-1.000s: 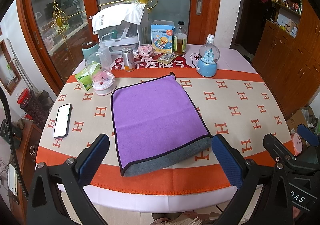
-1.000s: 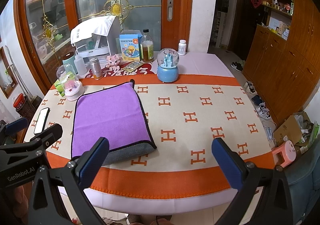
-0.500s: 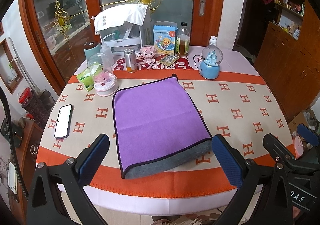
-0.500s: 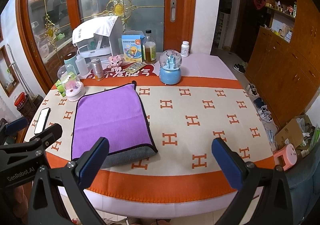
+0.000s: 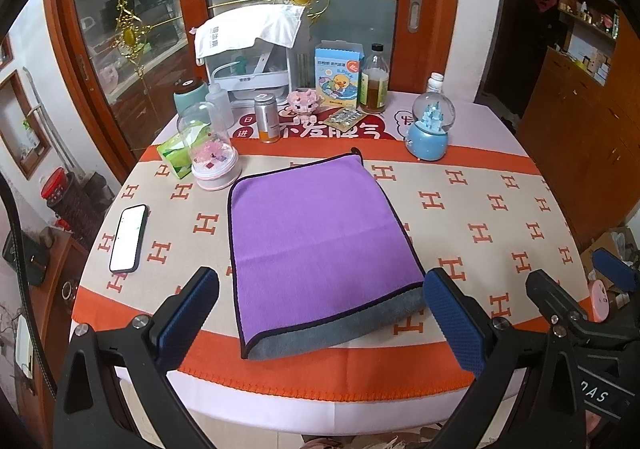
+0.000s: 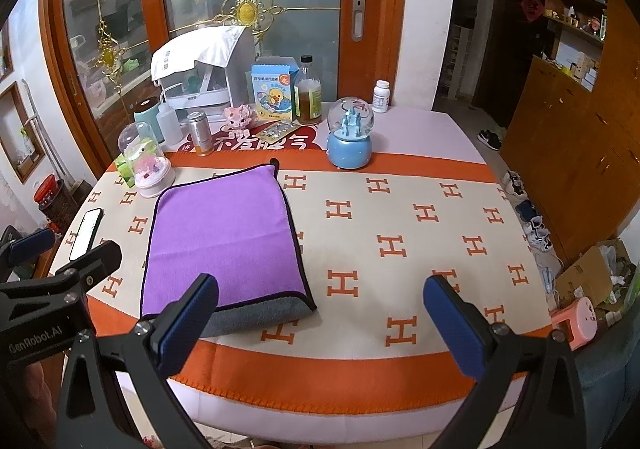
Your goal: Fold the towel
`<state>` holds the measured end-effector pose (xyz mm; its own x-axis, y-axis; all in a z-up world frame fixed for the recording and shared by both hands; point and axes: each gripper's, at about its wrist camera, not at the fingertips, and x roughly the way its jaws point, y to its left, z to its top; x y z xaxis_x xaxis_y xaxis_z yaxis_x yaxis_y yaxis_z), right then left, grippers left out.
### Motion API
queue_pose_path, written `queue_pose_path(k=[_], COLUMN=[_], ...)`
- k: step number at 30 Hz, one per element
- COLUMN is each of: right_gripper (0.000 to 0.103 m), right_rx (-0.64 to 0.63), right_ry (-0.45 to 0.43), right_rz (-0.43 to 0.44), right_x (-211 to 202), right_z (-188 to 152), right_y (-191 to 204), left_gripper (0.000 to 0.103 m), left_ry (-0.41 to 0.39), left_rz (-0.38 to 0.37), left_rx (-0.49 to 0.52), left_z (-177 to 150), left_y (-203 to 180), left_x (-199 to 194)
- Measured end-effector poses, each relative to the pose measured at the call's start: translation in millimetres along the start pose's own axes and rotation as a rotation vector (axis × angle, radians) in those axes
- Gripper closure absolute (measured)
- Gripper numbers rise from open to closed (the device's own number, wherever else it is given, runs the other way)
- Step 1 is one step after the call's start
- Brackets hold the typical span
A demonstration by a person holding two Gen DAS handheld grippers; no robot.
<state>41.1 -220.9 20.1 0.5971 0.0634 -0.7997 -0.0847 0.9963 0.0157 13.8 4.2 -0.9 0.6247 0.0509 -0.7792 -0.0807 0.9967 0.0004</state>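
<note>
A purple towel [image 5: 320, 237] with a grey underside and dark edging lies folded flat on the table, its folded grey edge toward me; it also shows in the right wrist view [image 6: 228, 237]. My left gripper [image 5: 320, 309] is open and empty, held above the table's near edge in front of the towel. My right gripper [image 6: 320, 313] is open and empty, to the right of the towel's near corner. The right gripper shows at the right edge of the left wrist view [image 5: 580, 301], the left gripper at the left of the right wrist view [image 6: 60, 269].
A phone [image 5: 129, 237] lies left of the towel. A pink dome ornament [image 5: 212, 153], tissue pack [image 5: 174, 157], can [image 5: 267, 119], bottle [image 5: 374, 79], box [image 5: 338, 79] and blue snow globe [image 5: 430, 129] stand along the back. The orange-patterned tablecloth [image 6: 400, 249] stretches right.
Both grippers have drawn back and risen slightly, so the table looks a little farther. The towel has not moved. Both stay open.
</note>
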Motion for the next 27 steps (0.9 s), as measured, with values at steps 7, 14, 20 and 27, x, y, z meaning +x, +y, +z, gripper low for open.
queue_pose_path(k=[7, 14, 20, 27], right_gripper=[0.001, 0.001, 0.003, 0.008], right_rx=[-0.035, -0.113, -0.183, -0.258], right_ry=[-0.001, 0.027, 0.066, 0.113], right_rz=[0.024, 0.069, 0.106, 0.146], right_x=[15.3, 50.8, 83.2, 113.4], right_z=[6.0, 9.3, 1.2, -7.9], right_y=[-10.8, -23.7, -20.5, -2.8], left_gripper=[0.001, 0.001, 0.001, 0.001], left_ry=[0.002, 0.056, 0.152, 0.197], left_rz=[0.050, 0.146, 0.190, 0.172], left_rx=[-0.062, -0.158, -0.224, -0.236], left_z=[1.3, -16.0, -45.7, -67.8], left_y=[10.0, 28.4, 47.8, 73.6], left_x=[11.3, 37.2, 70.2, 92.9])
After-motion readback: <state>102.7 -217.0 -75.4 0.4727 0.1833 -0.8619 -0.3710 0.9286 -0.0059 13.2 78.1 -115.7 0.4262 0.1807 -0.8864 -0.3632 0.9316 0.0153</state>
